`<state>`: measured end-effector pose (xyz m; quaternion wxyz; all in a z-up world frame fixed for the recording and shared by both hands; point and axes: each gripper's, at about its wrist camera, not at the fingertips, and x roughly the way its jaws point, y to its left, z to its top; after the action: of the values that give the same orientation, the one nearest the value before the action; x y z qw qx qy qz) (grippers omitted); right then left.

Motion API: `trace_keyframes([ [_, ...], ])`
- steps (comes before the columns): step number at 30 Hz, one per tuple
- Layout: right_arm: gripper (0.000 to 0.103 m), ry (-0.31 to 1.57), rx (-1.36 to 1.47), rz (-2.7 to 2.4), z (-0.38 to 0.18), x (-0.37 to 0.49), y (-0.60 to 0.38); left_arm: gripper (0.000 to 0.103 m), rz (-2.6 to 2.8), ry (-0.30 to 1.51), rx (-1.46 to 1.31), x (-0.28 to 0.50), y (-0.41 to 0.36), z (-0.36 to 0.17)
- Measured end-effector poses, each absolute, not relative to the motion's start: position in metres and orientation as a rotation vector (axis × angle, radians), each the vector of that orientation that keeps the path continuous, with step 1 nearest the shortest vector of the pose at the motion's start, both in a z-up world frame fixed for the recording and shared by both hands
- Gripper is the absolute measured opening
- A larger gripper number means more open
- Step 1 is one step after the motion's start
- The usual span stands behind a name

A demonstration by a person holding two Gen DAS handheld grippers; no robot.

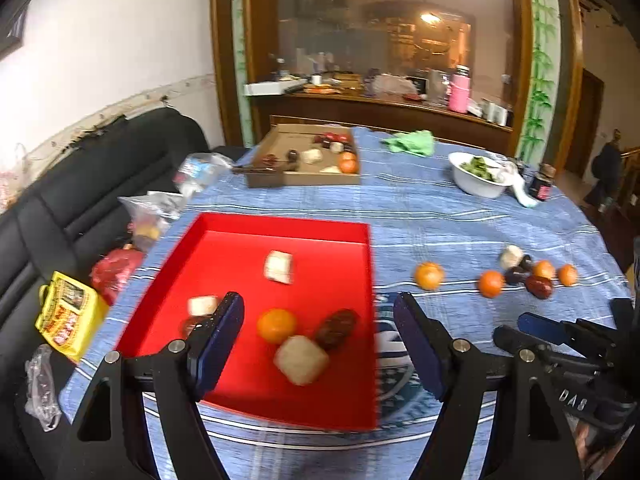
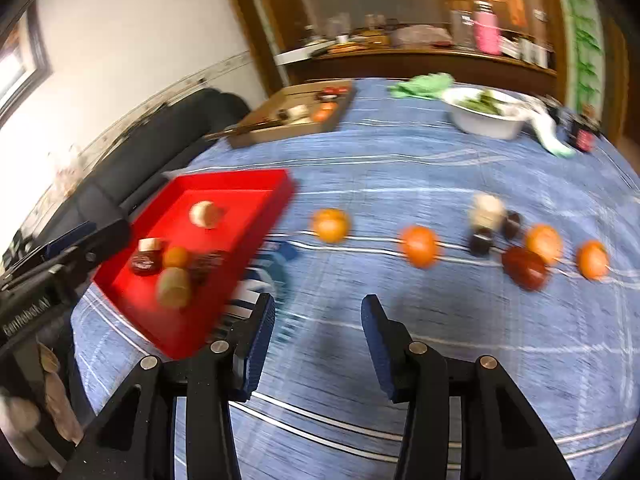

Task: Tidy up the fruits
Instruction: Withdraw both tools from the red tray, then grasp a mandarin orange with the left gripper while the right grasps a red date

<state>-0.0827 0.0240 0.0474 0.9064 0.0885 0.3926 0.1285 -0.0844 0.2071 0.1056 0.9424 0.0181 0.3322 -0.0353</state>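
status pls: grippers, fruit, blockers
Left gripper open, empty, over red tray. Right gripper open, empty, over cloth. Loose oranges and dark fruit right of tray. Path clear.

A black sofa is sitting against the white wall, and warm lamps are glowing behind the wooden-framed glass partition.

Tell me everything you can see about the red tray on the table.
The shallow red rectangular tray has low upright walls and a flat matte floor; it looks like card or plastic. It lies flat on the blue striped tablecloth, near the table's left edge. Inside lie an orange fruit, three pale blocky pieces, and two dark reddish-brown fruits. No tongs touch it.
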Motion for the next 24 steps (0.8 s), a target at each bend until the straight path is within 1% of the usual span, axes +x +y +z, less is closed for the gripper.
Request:
trace_keyframes([
  [6, 0.049, 0.811, 0.278, 0.129, 0.040, -0.097, -0.058, 0.077, -0.170, 0.745, -0.029, -0.073, 0.181, 0.092],
  [12, 0.049, 0.809, 0.351, 0.034, 0.032, -0.096, -0.114, 0.077, -0.270, 0.789, -0.002, -0.066, 0.145, 0.075],
  [16, 0.049, 0.815, 0.373, 0.022, 0.027, -0.090, -0.127, 0.077, -0.310, 0.816, 0.014, -0.059, 0.127, 0.063],
  [24, 0.048, 0.857, 0.338, 0.038, 0.015, -0.051, -0.118, 0.076, -0.383, 0.838, 0.072, -0.029, 0.085, 0.047],
])
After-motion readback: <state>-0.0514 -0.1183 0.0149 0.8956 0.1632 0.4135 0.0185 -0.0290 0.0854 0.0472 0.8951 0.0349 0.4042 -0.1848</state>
